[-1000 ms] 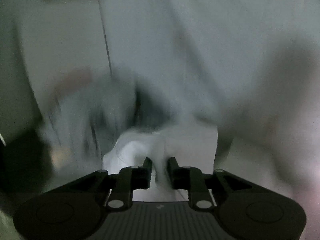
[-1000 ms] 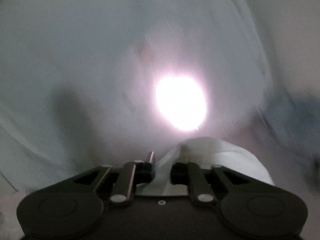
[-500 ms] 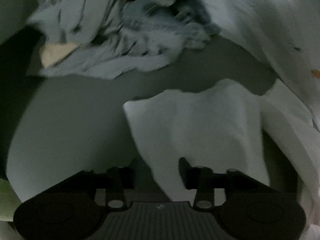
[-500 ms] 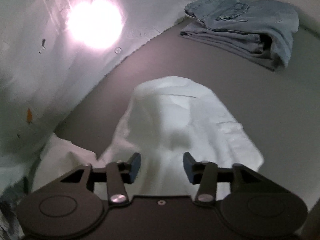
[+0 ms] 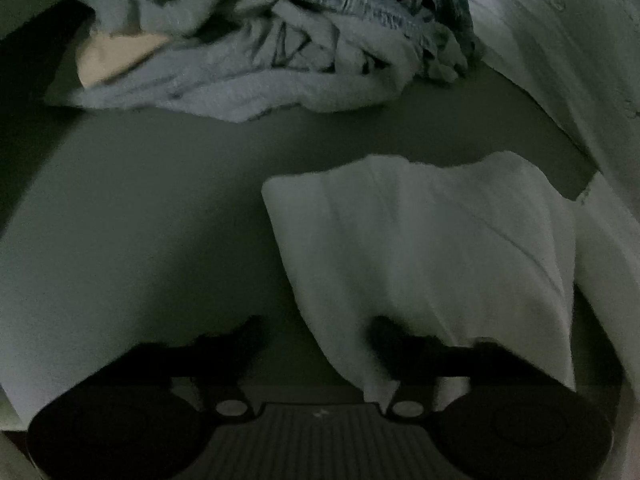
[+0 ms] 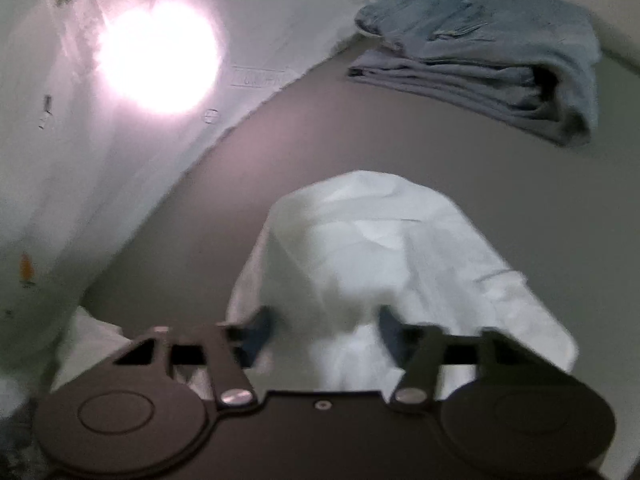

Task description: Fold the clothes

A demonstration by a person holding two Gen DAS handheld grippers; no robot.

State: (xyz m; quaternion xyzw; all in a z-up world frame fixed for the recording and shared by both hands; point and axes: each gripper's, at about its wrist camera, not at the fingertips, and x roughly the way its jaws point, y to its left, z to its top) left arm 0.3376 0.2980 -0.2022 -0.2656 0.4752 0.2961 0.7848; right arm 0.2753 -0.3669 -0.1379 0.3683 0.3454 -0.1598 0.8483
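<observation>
change: a second ago both grippers pinched white cloth, all in blur; half a second ago let go, jaws spread; now wide apart the same way, cloth lying on the surface.
meaning for the task: judged a release after a fold laid down; whether more folds are wanted on this piece cannot be told.
left gripper (image 5: pixel 316 332): jaws wide open, gripping nothing; one dark finger (image 5: pixel 244 334) over bare surface, the other over the near edge of the cloth, contact too dark to tell.
white garment (image 5: pixel 432 248): lying flat-ish on the grey surface (image 5: pixel 140 208), doubled over with a rounded far edge, a second white flap off to its right side.
crumpled pile (image 5: pixel 256 44): pale blue and denim pieces heaped at the far edge of the left view, well apart from the white piece; judged waiting, though not settled by the pictures.
hanging sheet (image 5: pixel 568 60): pale fabric along the right of the left view, running down near the white piece.
right gripper (image 6: pixel 322 328): jaws wide open, empty; both fingers low over the near part of the white garment (image 6: pixel 384 264), apparently just above or brushing it.
printed sheet (image 6: pixel 60 160): pale cloth with small carrot motifs and a bright glare spot, at left of the right view.
folded stack (image 6: pixel 492 64): denim and blue pieces lying neat at the far right, apart from the white piece.
</observation>
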